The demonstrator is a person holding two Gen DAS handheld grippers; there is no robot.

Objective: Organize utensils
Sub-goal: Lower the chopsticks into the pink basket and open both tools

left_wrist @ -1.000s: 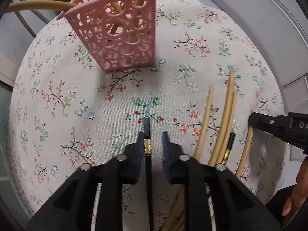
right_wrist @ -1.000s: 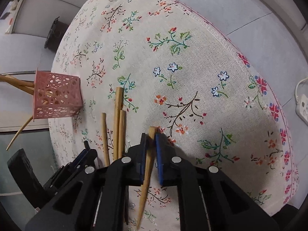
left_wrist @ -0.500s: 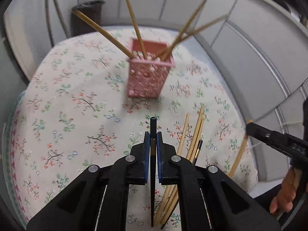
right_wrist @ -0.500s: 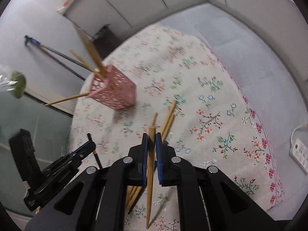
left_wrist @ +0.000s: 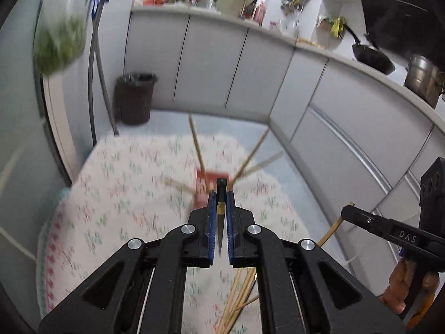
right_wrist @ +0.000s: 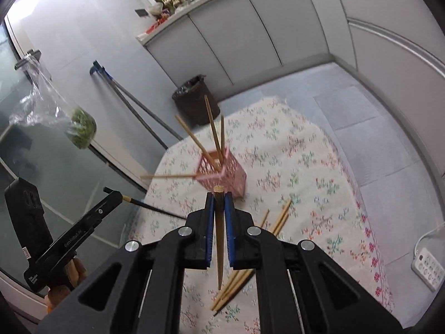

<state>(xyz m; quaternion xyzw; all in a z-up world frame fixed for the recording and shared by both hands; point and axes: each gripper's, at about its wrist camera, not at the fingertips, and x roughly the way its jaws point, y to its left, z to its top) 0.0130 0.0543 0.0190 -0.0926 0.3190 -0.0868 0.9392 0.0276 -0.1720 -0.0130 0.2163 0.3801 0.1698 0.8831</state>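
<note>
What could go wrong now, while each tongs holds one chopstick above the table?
The pink holder is light and already has chopsticks leaning outward; a new one pushed in could tip it. The left tongs grip the black chopstick near its top, and the right tongs the wooden chopstick likewise, so either could swing or slip.

utensil count

pink basket (right_wrist: 222,176): one, holding four wooden chopsticks (right_wrist: 212,128). loose wooden chopsticks (right_wrist: 278,218) on the floral cloth (right_wrist: 319,194): about five, overlap hides the exact number. black chopstick (left_wrist: 221,192): one, held. wooden chopstick (right_wrist: 219,236): one, held. bin (right_wrist: 192,100): one.
</note>
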